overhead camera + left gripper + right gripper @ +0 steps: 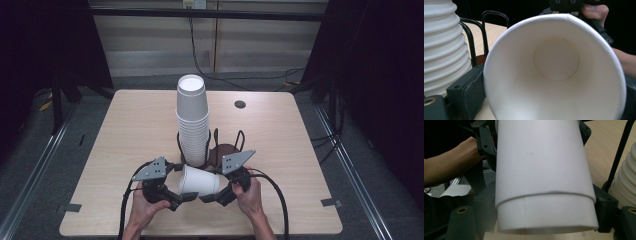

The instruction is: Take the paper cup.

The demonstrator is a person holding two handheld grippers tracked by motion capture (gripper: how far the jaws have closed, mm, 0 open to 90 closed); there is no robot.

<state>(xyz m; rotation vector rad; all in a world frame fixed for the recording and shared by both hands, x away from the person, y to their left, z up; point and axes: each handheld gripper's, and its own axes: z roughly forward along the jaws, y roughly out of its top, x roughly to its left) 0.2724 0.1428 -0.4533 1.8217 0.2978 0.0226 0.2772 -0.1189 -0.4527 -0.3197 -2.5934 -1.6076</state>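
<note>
A white paper cup (199, 181) lies on its side above the near middle of the wooden table (135, 130), held between the two grippers, with its open mouth turned toward the person's left and its base toward the right. The left gripper (186, 196) sits at the mouth end; its fingers (469, 92) stand spread wide on either side of the rim, and whether they press on the cup cannot be told. In the left gripper view the cup's inside and round bottom face the camera. The right gripper (206, 198) is at the base end, where its fingers (605, 210) flank the cup's wall and look closed against it, so this gripper seems to carry the cup. Just behind the cup, a tall stack of white cups (192, 122) stands upright in a black wire holder (235, 142) with a dark brown base. The lying cup is near the stack's foot, and contact between them cannot be judged. Both hands grip their tools near the table's front edge.
</note>
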